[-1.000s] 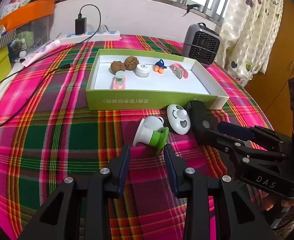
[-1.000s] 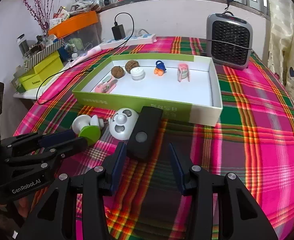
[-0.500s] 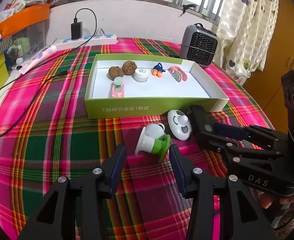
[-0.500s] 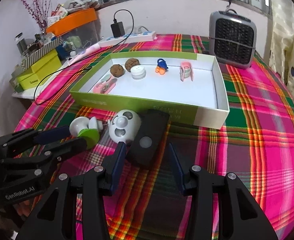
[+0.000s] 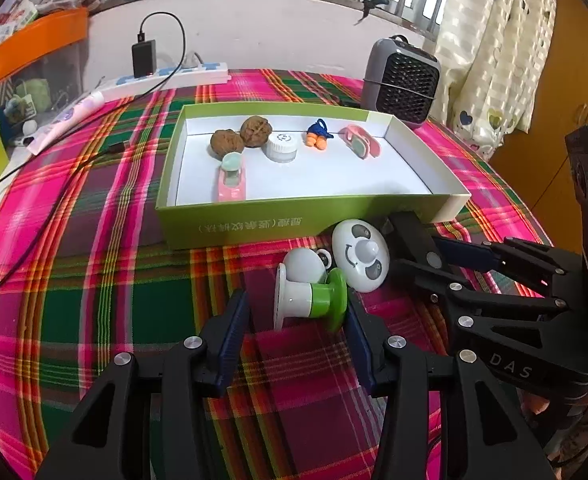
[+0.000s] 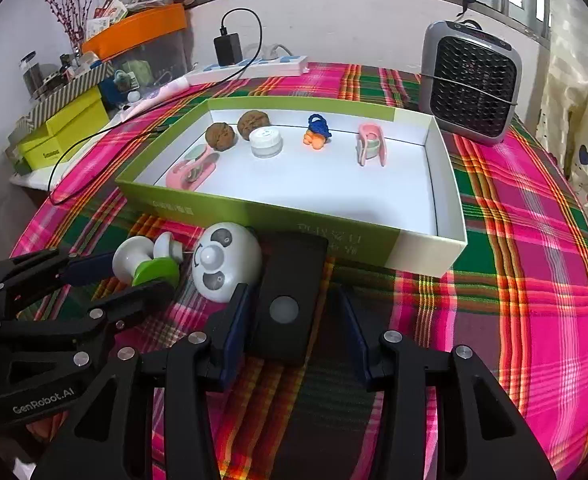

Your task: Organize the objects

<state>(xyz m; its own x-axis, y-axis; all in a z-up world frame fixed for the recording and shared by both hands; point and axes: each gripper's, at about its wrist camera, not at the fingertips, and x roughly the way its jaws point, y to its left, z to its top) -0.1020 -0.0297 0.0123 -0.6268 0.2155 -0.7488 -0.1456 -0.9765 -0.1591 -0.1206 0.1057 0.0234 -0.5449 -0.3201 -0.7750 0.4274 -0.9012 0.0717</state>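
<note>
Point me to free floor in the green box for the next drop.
The green box has bare white floor along its near wall and at its right end, past the pink clip. The back-left is crowded: walnuts, white jar, pink toy.

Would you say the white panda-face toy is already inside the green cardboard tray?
No, the white panda-face toy lies on the plaid tablecloth outside the green cardboard tray.

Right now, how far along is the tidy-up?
Done: two walnuts, a white jar, an orange-blue toy and two pink clips lie in the green cardboard box. In hand: nothing; left tongs just opened around the white-green knob toy. Left: that, the panda-face disc, the black remote.
</note>
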